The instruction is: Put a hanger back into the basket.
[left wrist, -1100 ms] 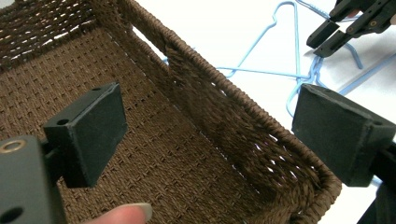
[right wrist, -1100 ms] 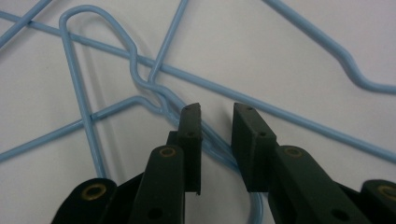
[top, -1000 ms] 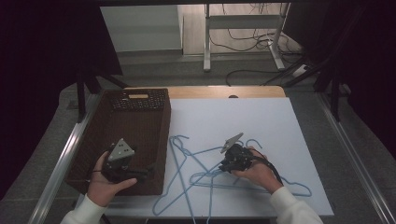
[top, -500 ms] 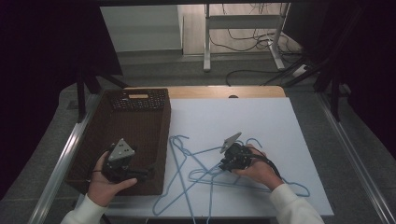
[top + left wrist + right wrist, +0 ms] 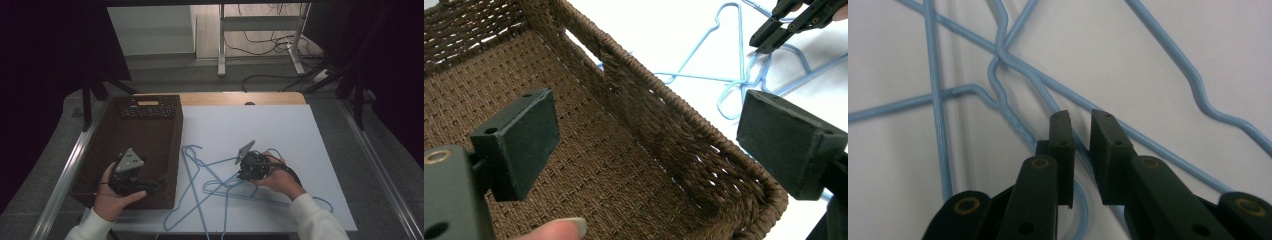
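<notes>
High view: white table [image 5: 280, 130] — right gripper [image 5: 243, 169] nearly closed (perhaps straddling hangers [image 5: 210, 185]); left gripper [image 5: 150, 186] agape.

Both forearms wear white sleeves [image 5: 320, 220] that end at the wrist. Each hand carries a black two-jaw tool: the left gripper [image 5: 649, 145] has broad, blocky matte-black pads with small round holes and a brass-coloured rivet at the arm, while the right gripper [image 5: 1082, 150] has slimmer jaws with brass-ringed pivots. Each carries a grey triangular plate [image 5: 131, 161], and a black cable [image 5: 292, 172] trails from the right one.
</notes>
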Available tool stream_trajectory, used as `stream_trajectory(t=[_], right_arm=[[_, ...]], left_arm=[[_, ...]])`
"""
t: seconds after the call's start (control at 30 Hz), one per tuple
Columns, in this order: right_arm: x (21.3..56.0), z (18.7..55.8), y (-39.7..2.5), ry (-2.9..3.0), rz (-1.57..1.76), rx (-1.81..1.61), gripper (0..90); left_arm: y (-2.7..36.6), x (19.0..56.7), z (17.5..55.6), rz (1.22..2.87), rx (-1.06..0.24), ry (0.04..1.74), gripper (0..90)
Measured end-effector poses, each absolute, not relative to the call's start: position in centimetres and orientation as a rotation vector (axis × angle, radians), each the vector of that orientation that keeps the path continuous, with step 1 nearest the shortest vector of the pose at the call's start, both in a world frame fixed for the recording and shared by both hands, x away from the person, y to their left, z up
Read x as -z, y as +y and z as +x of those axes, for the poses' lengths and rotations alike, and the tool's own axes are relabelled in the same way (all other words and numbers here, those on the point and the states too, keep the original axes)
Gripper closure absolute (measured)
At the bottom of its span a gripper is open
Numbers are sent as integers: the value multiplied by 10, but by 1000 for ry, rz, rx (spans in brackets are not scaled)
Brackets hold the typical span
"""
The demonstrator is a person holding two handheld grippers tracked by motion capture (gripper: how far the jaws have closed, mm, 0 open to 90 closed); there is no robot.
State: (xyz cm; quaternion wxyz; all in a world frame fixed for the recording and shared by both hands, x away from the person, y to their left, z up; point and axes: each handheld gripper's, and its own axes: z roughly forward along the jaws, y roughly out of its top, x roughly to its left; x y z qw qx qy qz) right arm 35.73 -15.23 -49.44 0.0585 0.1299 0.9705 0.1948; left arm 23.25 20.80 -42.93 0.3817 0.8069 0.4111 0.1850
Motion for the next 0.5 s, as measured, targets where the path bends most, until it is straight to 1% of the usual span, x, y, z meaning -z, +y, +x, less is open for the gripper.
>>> stream_trajectory(t=[0.1,0.13,0.5], right_arm=[[495,357,-151,2945,372,-568,768],[496,357,-151,2952,351,-565,743],[498,360,-152,2946,308,-513,736]], left_arm=[[208,430,233,2060,-471,1050,106],[208,430,233,2060,-470,1050,105],[207,430,233,2061,-470,1050,106]])
